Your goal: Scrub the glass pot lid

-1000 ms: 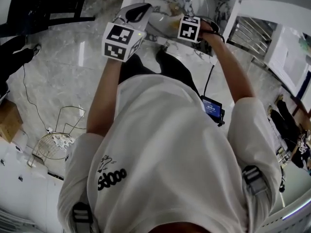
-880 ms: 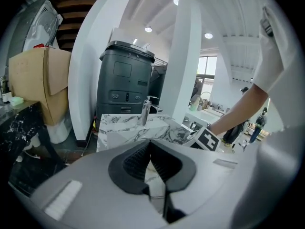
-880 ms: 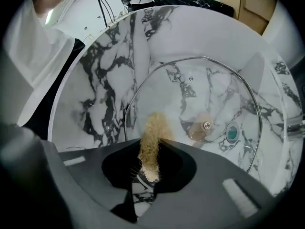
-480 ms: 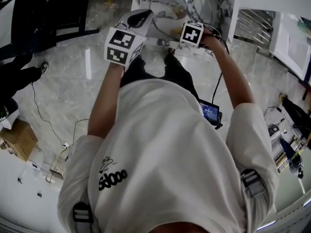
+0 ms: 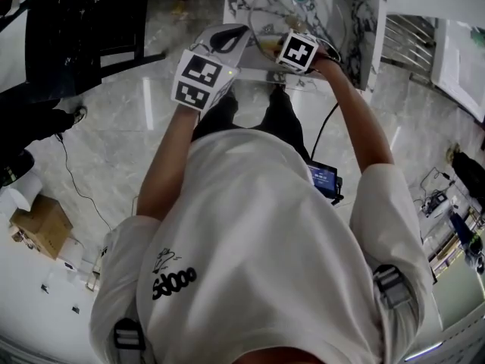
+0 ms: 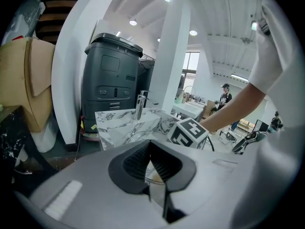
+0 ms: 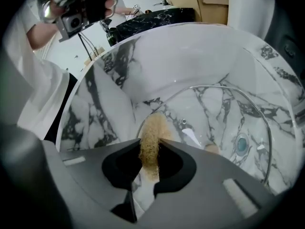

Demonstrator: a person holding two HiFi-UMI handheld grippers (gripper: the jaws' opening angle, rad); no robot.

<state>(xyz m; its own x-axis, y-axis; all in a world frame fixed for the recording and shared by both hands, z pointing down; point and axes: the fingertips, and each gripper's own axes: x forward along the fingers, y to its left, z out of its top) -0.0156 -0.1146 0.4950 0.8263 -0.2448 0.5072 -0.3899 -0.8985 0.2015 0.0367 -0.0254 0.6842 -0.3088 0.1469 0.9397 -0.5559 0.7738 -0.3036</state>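
Right tool point(image 7: 151, 146) clamps a tan scrub pad point(image 7: 152, 130). Left tool point(image 6: 151, 151) has its jaws pinched nearly together on the glass lid point(image 7: 217, 118) rim. Marble sink point(image 7: 107, 99) holds the glass lid, tilted inside the basin, with the drain point(image 7: 242, 143) showing through it. Scrub pad sits against the lid's near edge.

Sink point(image 7: 109, 94): white marble, dark grey veins, teal drain point(image 7: 242, 143). Glass pot lid point(image 7: 214, 116) in the sink: clear, silver rim. Scrub pad point(image 7: 152, 128): tan-gold. Right gripper point(image 7: 151, 143) and left gripper point(image 6: 150, 149): grey, black jaws. Marker cubes point(image 5: 297, 51): black-white squares. Shirt point(image 5: 258, 233): white, black print. Floor point(image 5: 114, 142) beside the sink: pale grey, glossy.
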